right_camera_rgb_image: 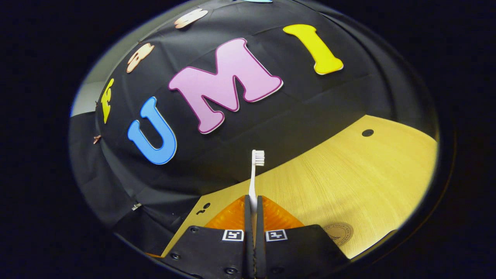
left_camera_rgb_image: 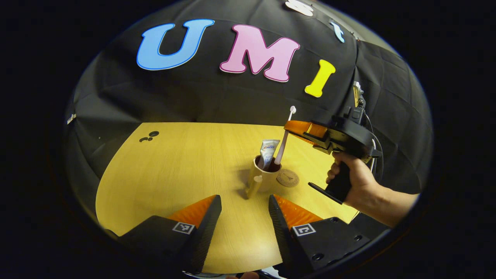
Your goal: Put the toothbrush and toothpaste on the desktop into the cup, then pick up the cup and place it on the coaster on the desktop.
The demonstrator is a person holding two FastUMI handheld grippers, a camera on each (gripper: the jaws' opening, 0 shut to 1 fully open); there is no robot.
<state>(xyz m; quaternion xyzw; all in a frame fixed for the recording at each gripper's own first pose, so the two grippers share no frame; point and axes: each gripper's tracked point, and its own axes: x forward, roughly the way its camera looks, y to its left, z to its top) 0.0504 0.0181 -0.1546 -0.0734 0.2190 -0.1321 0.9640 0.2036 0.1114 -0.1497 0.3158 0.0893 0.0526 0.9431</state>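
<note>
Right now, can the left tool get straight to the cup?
Probably yes. The left tool is open and faces the cup across bare desktop. The right tool, shut on the toothbrush, sits above the cup, so they could crowd.

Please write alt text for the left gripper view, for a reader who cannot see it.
The right gripper, held in a hand, lowers a toothbrush into a cup already holding toothpaste. A coaster lies beside the cup on the wooden desktop; the left gripper waits open in front.

A pale wooden desktop (left_camera_rgb_image: 174,174) carries 2 things — cup (left_camera_rgb_image: 263,179) beside round coaster (left_camera_rgb_image: 287,178).
</note>
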